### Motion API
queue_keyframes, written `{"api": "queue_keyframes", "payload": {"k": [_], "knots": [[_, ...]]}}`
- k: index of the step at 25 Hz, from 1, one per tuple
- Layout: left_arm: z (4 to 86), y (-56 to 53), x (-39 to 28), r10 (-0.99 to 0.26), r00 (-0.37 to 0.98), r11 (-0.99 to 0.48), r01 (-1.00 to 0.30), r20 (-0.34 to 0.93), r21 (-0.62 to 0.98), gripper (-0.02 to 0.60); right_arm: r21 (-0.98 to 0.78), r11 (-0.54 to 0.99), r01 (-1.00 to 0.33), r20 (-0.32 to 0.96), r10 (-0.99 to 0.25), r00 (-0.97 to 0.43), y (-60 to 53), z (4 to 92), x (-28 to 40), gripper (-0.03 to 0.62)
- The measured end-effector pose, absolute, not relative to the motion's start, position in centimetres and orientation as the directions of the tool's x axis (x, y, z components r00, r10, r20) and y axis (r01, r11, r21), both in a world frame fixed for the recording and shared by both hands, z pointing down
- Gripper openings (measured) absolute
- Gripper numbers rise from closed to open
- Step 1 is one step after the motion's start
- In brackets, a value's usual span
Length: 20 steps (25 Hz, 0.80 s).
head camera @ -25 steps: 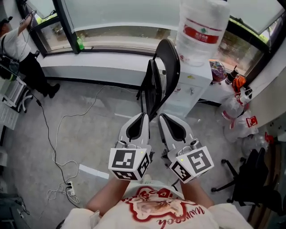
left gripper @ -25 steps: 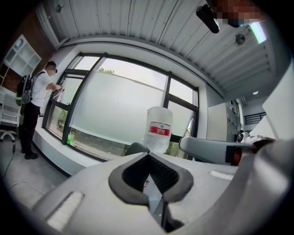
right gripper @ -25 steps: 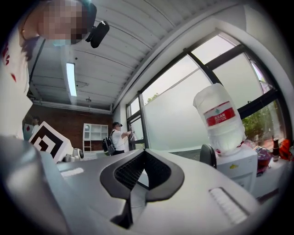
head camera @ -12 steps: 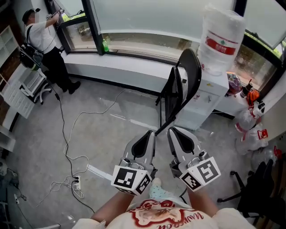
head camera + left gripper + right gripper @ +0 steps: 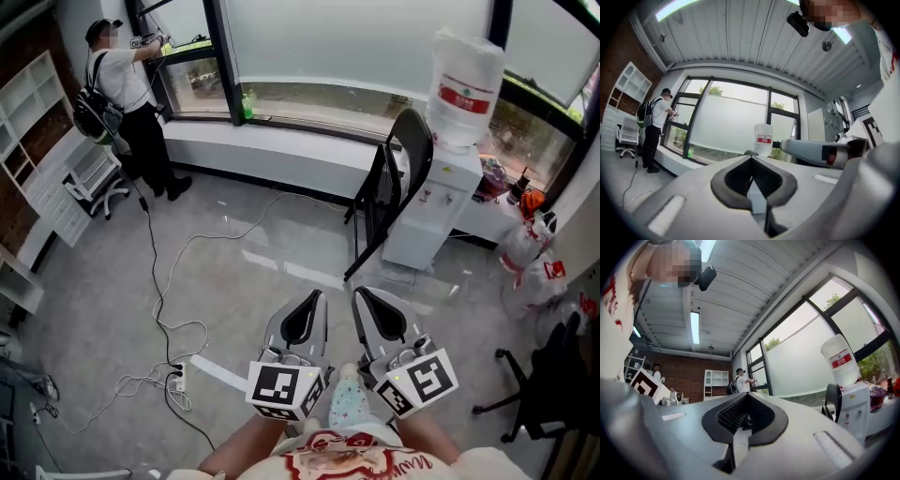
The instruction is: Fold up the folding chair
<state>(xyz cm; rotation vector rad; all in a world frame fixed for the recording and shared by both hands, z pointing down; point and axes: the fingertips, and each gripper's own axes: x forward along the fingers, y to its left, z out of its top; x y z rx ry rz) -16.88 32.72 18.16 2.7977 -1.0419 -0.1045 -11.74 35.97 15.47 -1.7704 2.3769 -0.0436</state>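
The black folding chair (image 5: 389, 192) stands folded flat and upright, leaning against the white water dispenser (image 5: 441, 202). It also shows in the right gripper view, where the chair (image 5: 832, 405) is at the right beside the dispenser. My left gripper (image 5: 316, 294) and right gripper (image 5: 357, 292) hang side by side, well short of the chair and touching nothing. Both point level toward the window. In each gripper view the jaw tips meet, the left gripper (image 5: 751, 157) and the right gripper (image 5: 746, 394) both shut and empty.
A person (image 5: 131, 103) stands at the window at far left. Cables (image 5: 164, 300) and a power strip (image 5: 178, 380) lie on the grey floor to my left. A black office chair (image 5: 539, 394) is at the right, bags (image 5: 525, 262) by the dispenser, white shelves (image 5: 37, 159) at left.
Both grippers and my view have drawn back from the folded chair, which now stands farther off. More floor and the person at the window have come into view.
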Motion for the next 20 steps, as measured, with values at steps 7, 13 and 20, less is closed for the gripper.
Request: {"api": "queue_keyframes", "payload": {"k": [7, 13, 20], "knots": [[19.7, 40.7, -18.0, -0.579, 0.815, -0.803, -0.573, 0.014, 0.162, 0.000, -0.089, 0.222, -0.971, -0.062, -0.974, -0.217, 43.7, 16.7, -14.8, 0.026], [18.3, 43.6, -15.9, -0.568, 0.823, -0.815, -0.560, -0.011, 0.152, 0.000, -0.064, 0.211, -0.975, -0.071, -0.976, -0.206, 46.7, 15.6, -13.5, 0.026], [17.6, 46.5, -13.0, -0.566, 0.823, -0.812, -0.547, -0.043, 0.204, 0.000, -0.043, 0.185, -0.982, -0.016, -0.983, -0.184, 50.0, 16.2, -10.8, 0.025]]}}
